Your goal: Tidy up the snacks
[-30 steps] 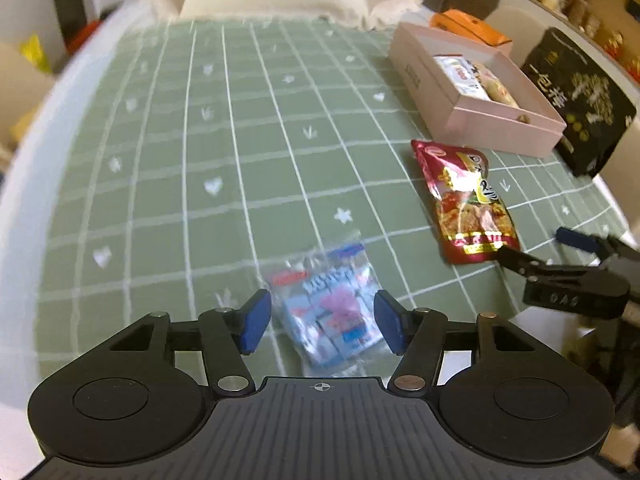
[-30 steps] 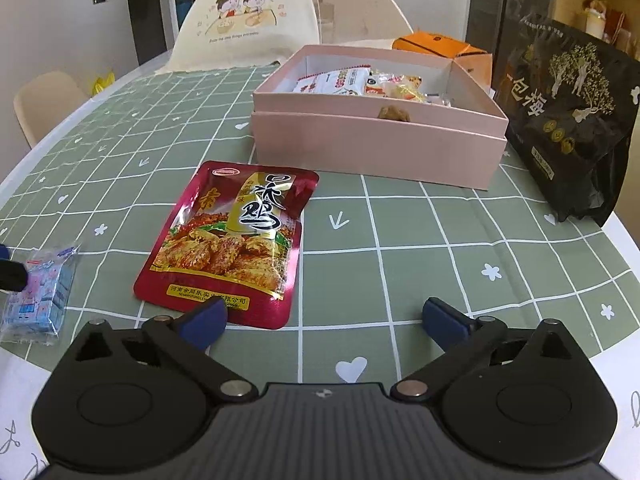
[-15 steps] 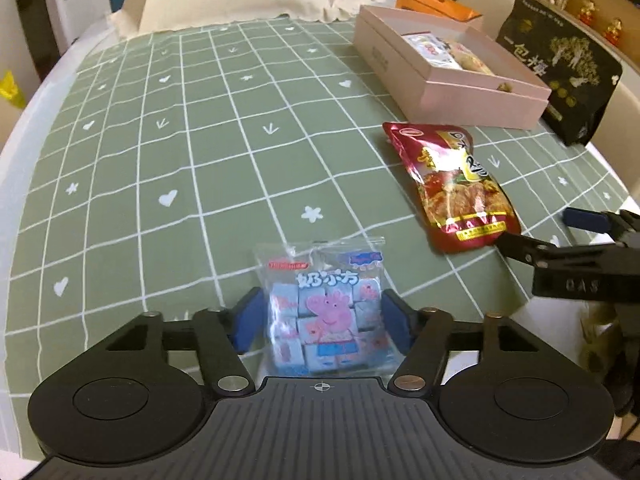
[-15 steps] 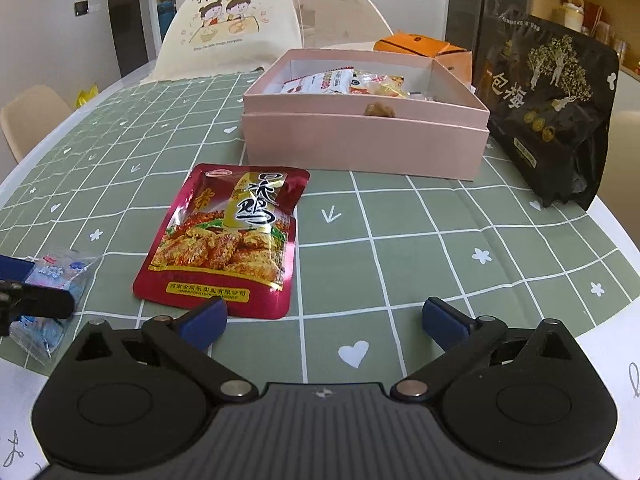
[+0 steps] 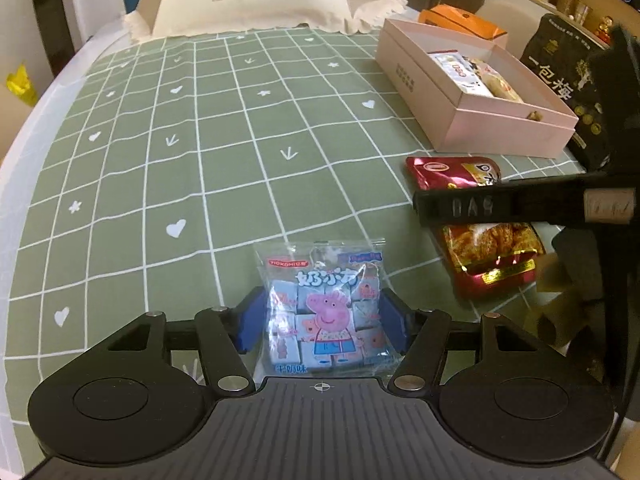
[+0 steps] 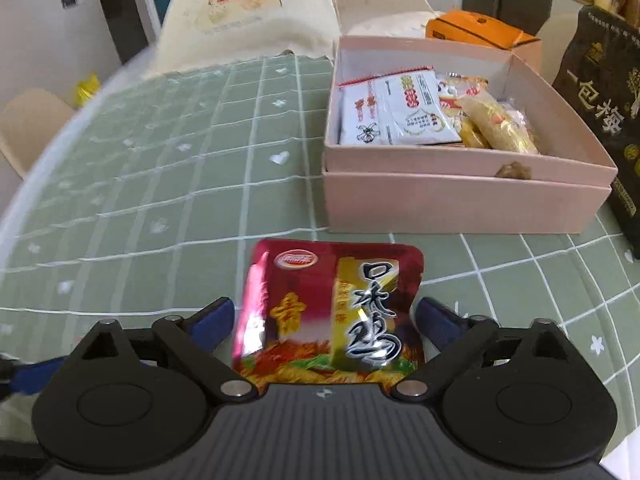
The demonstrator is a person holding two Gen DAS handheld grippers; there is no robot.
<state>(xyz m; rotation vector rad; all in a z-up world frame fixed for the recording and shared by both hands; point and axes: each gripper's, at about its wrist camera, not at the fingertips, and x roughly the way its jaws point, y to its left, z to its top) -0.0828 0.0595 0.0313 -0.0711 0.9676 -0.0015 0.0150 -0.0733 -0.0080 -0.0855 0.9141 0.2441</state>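
A clear bag of blue milk cubes with a pink pig print (image 5: 320, 280) lies flat on the green checked cloth. My left gripper (image 5: 324, 322) is open, and its blue pads flank the bag's two sides without squeezing it. A red foil snack pouch (image 6: 340, 280) lies in front of the pink box (image 6: 460, 204). My right gripper (image 6: 326, 320) stands open around the pouch's near half, with a small gap at each pad. In the left wrist view one black finger (image 5: 460, 206) of the right gripper crosses above the red pouch (image 5: 492, 252). The pink box (image 5: 416, 84) holds several snack packets.
A black bag with gold print (image 6: 604, 112) stands right of the box, and an orange carton (image 6: 480, 28) sits behind it. A cream mesh food cover (image 6: 248, 12) stands at the far end of the table. The table's rounded white edge (image 5: 24, 184) curves along the left.
My right gripper has moved forward and left so the red pouch now sits between its fingers. My left gripper has advanced a little over the pig bag, which now lies deeper between its pads.
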